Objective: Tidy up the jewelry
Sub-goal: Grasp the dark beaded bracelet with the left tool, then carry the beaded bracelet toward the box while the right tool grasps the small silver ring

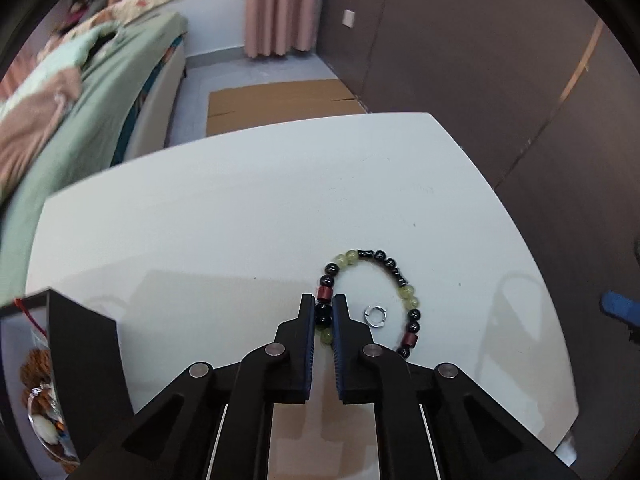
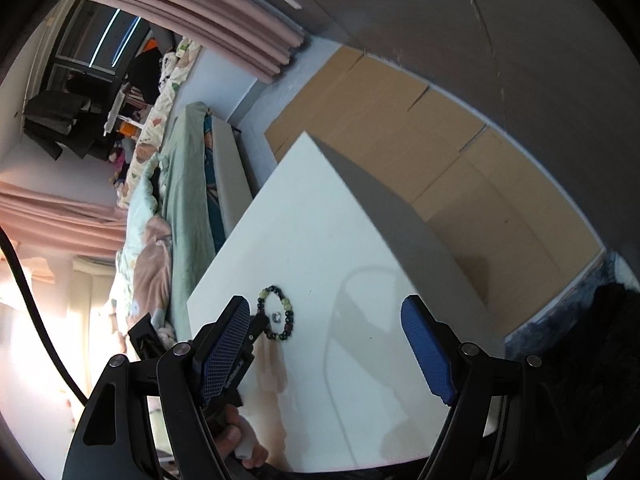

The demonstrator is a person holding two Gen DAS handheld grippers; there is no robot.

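A bead bracelet [image 1: 394, 272] of black, pale green and dark red beads lies in a loop on the white table [image 1: 240, 208]. A small silver ring [image 1: 375, 316] lies inside the loop. My left gripper [image 1: 323, 310] is closed on the bracelet's left side, with a black bead pinched between its fingers. My right gripper [image 2: 324, 312] is open and empty, held above the table. In the right wrist view the bracelet [image 2: 289, 312] and ring [image 2: 275, 315] lie left of centre, with the left gripper beside them.
A black jewelry box [image 1: 84, 360] with beads and trinkets stands at the table's left edge. A bed [image 1: 100, 92] lies beyond the table's left side. Cardboard [image 1: 280, 104] lies on the floor past the far edge. A dark wall [image 1: 500, 80] runs along the right.
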